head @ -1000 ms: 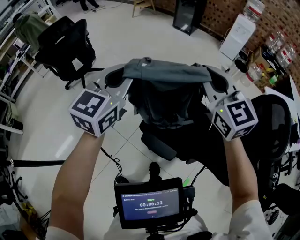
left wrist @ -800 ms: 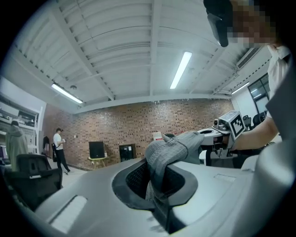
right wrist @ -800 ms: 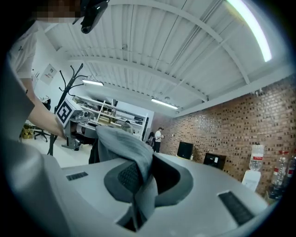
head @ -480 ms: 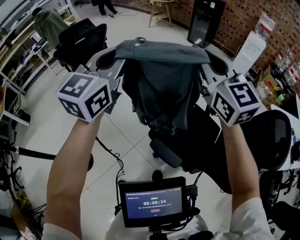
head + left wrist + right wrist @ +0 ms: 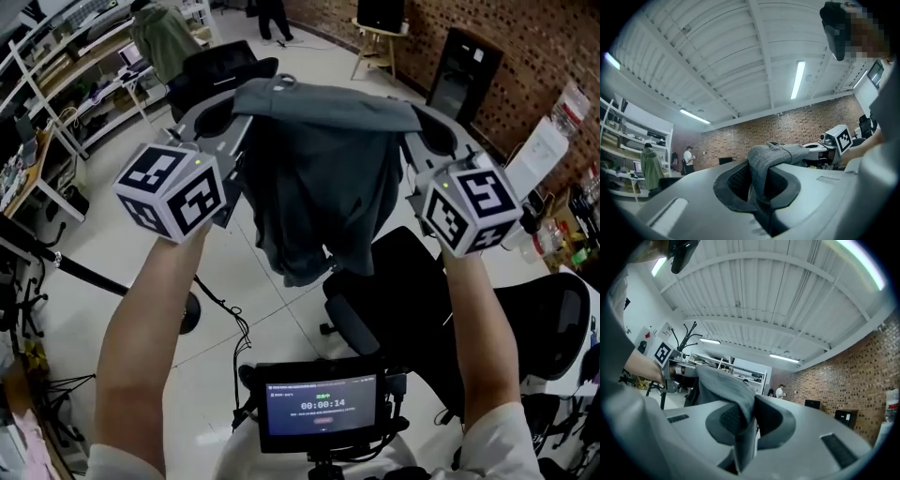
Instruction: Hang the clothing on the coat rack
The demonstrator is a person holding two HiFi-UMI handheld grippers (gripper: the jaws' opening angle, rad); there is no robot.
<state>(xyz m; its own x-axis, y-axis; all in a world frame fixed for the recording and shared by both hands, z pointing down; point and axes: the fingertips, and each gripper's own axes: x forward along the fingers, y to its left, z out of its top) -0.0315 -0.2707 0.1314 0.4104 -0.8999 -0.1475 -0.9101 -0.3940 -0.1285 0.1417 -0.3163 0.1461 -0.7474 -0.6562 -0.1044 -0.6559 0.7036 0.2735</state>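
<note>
1. The room is a workshop with a white tiled floor [image 5: 94, 234], a red brick wall [image 5: 525, 37] at the far side and white shelving [image 5: 56, 84] on the left. A green jacket [image 5: 164, 37] hangs near the shelving.
2. The dark grey fabric garment [image 5: 319, 178] is stretched in the air between the two tools, with its body hanging loose below the taut top edge.
3. The left tool [image 5: 230, 117] is clenched on one end of that edge. Its own view shows the jaws pinched on a fold of cloth [image 5: 771, 154].
4. The right tool [image 5: 427, 127] is clamped the same way on the other end, with fabric [image 5: 724, 383] draped over and nipped between its jaws.
5. A second ago the garment hung low, close against the black office chair [image 5: 412, 291]. Now both arms have risen and the hem swings clear above the chair.
6. The view has also swung up, showing more of the shelving and the brick wall.
7. This looks like the carry step: the garment is lifted free and is on its way to the rack, with hanging not yet begun.
8. A black pronged stand [image 5: 687, 336] in the right gripper view may be the coat rack, and it is still well apart from the garment.
</note>
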